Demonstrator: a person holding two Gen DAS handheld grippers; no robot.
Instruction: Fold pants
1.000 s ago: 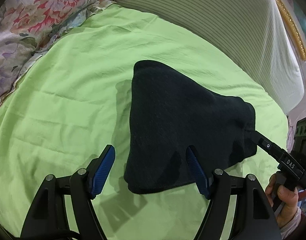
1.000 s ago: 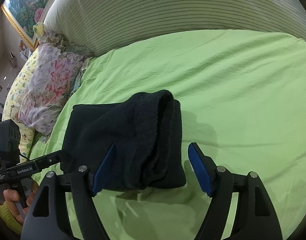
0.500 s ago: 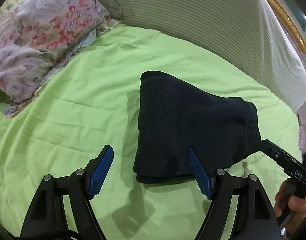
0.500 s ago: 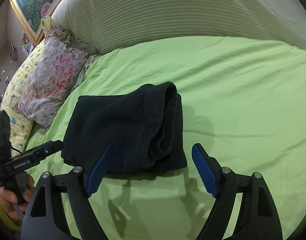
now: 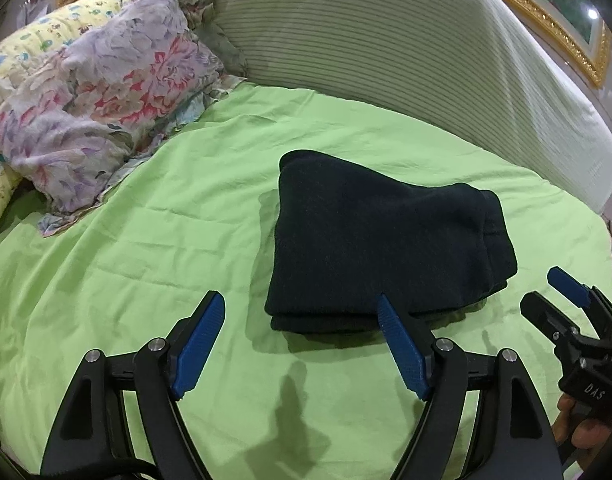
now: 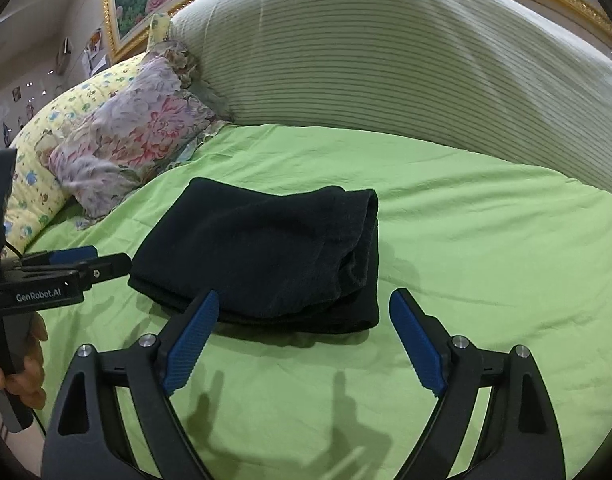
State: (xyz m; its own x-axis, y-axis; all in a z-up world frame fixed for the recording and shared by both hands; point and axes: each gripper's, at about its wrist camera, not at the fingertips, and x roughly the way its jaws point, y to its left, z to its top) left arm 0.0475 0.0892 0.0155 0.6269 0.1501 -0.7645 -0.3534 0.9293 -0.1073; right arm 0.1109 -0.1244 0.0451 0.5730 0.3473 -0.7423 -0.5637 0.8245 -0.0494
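The dark navy pants [image 5: 377, 240] lie folded into a thick stack on the green bed sheet [image 5: 146, 260]; they also show in the right wrist view [image 6: 266, 252]. My left gripper [image 5: 302, 304] is open and empty, raised just short of the stack's near edge. My right gripper [image 6: 304, 298] is open and empty, also just short of the stack. The right gripper shows at the far right of the left wrist view [image 5: 553, 292], apart from the pants. The left gripper shows at the left of the right wrist view [image 6: 98, 260], beside the stack's left corner.
A floral pillow [image 5: 102, 96] and a yellow patterned pillow [image 6: 54, 152] lie at the back left. A large striped bolster [image 5: 405, 60] runs along the back of the bed, with a gold picture frame [image 6: 114, 8] above it.
Both grippers have pulled back and up from the folded pants. The right gripper has drawn away from the stack's right edge. The pants have not moved.
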